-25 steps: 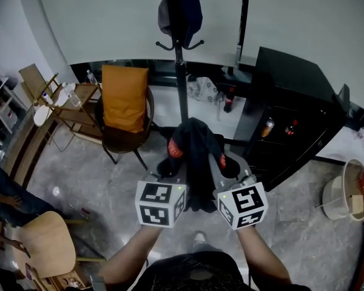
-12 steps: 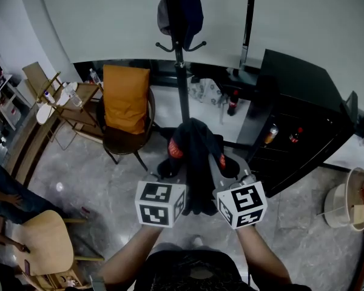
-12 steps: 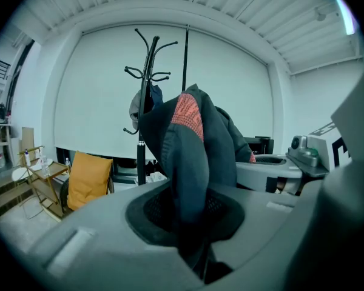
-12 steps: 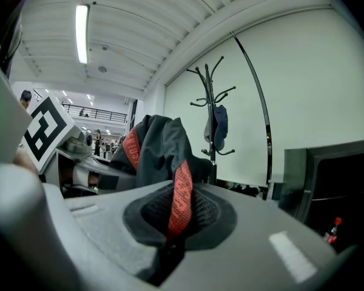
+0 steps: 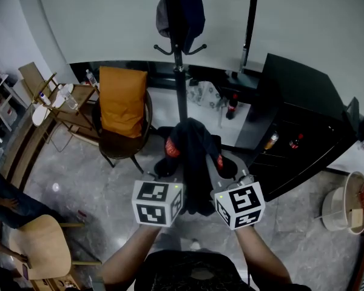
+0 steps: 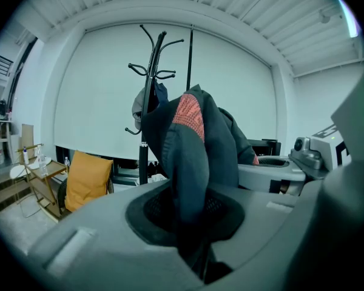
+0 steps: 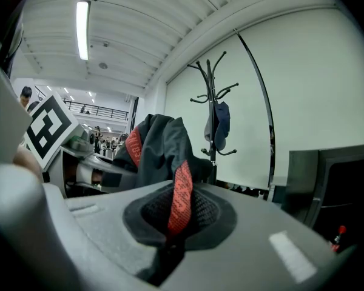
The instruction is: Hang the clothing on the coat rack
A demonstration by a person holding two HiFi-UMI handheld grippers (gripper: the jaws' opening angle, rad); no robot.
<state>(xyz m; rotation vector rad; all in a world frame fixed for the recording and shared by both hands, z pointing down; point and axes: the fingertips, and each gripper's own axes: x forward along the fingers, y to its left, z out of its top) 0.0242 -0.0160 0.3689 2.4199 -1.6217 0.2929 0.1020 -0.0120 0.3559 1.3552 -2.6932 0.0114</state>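
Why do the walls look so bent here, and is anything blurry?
Left gripper view: a wide lens bows the walls and darkens the corners; the near jaws look soft, the coat rack sharp. Right gripper view: same bowing, plus a bright ceiling light. Head view: dim, the jacket nearly black.

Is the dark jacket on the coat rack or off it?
Off: the left hand-held gripper and right hand-held gripper clamp the dark jacket short of the coat rack.

Garment (image 5: 194,159) matt dark cloth; floor (image 5: 94,183) glossy stone.
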